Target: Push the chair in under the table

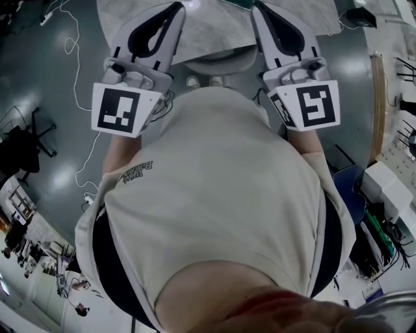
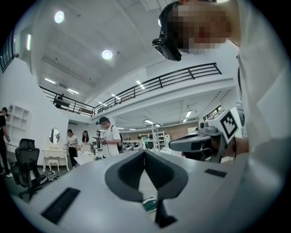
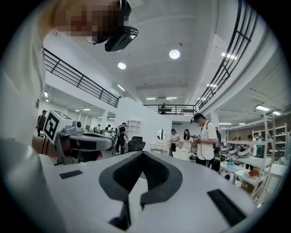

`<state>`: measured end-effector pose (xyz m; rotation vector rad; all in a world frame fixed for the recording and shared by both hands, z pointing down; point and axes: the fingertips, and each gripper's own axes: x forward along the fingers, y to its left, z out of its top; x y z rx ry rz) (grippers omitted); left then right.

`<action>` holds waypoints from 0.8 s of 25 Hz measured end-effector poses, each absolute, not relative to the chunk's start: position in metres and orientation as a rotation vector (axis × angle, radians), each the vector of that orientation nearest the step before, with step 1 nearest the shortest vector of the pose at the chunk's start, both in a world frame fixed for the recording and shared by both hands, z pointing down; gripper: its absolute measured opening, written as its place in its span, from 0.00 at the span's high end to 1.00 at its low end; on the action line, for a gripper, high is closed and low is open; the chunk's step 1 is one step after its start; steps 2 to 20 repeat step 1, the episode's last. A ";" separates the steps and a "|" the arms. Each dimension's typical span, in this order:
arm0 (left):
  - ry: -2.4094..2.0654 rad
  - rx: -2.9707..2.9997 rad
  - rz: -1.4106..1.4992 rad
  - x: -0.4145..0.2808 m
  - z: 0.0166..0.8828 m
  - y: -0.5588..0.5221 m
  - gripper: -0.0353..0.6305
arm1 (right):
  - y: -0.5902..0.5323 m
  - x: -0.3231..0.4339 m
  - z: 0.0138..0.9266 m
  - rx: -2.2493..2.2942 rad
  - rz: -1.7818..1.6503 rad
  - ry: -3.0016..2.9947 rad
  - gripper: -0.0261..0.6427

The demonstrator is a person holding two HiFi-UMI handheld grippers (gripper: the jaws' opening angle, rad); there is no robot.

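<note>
Grey worktop (image 1: 214, 29) is lying beyond the pale chair (image 1: 218, 62). Left claw (image 1: 174, 12) and right claw (image 1: 259, 12), closed and empty, are needing even, level contact.

left tongs (image 1: 175, 9), right tongs (image 1: 257, 9), chair (image 1: 218, 63), table (image 1: 214, 29)

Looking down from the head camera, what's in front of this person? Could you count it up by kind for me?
grippers: 2, the left gripper and the right gripper, both shut
shoes: 2
table: 1
chair: 1, at the table's edge
Total: 6
</note>
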<state>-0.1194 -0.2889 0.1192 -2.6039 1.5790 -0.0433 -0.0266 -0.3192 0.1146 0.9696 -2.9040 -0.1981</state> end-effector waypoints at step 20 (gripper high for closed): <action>1.580 -2.605 -0.045 -0.120 0.119 -0.289 0.93 | -0.319 -0.027 0.115 0.972 -0.198 -2.902 0.95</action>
